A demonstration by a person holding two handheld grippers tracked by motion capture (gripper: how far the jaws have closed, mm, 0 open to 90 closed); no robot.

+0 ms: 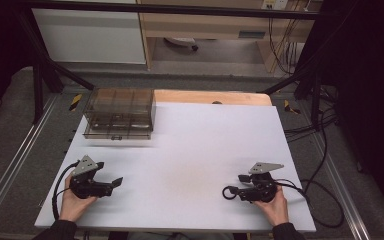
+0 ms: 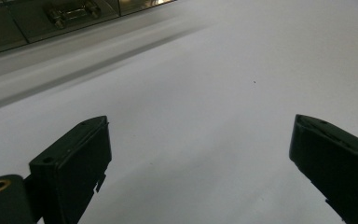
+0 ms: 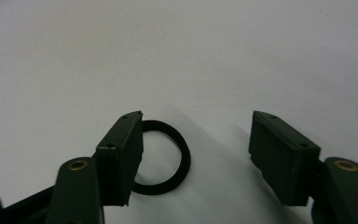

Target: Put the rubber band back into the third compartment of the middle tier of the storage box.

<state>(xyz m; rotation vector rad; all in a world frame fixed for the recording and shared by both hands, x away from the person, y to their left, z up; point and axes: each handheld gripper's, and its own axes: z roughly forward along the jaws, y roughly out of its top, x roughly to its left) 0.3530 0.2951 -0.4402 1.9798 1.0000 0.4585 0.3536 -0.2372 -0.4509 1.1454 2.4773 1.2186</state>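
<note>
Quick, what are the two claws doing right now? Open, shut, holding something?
Left claw: open, holding nothing.
Right claw: open, black ring lying flat between its jaws, not gripped.

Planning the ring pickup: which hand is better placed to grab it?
Right. The right tongs are open around the black ring on the table; the left tongs are open, far across it.

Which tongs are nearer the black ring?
Right. The right tongs straddle the ring on the table, with one jaw beside it. The left tongs are far across the table, open.
</note>
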